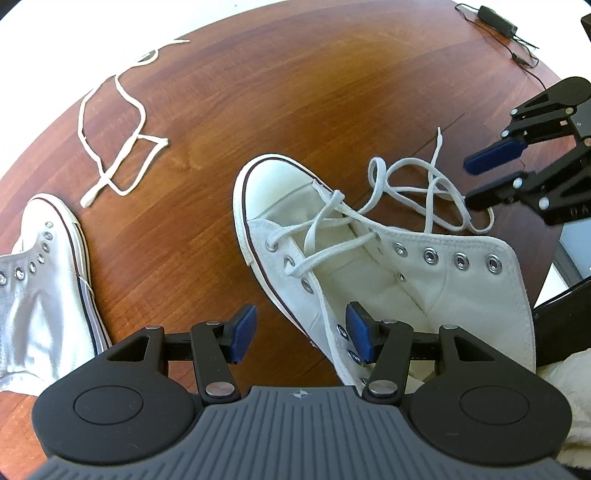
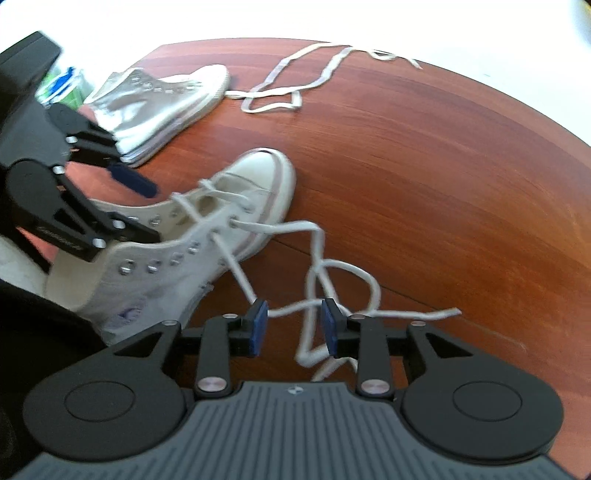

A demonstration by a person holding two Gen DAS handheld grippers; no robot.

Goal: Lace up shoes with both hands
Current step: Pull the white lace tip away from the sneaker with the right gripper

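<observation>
Down low, the left gripper [image 1: 301,328] is wide open over the ankle side of the white canvas high-top shoe [image 1: 369,258], holding nothing. Beside it, the right gripper [image 2: 294,325] is open around the shoe's loose white lace [image 2: 314,273]. Both rest on the shiny red-brown wooden table [image 1: 295,92]. Farther off lie a silver high-top shoe [image 2: 159,103], a loose cream lace [image 1: 122,136], and a black power brick with cable [image 1: 496,20].

We see a white high-top shoe [image 1: 369,266] lying tilted on its side, toe toward eleven o'clock, laced only through its lowest eyelets. Its white lace [image 1: 432,192] trails loose in loops at two o'clock. A second, unlaced white shoe [image 1: 44,280] lies at nine o'clock, with its separate lace [image 1: 122,147] sprawled at ten o'clock.
</observation>
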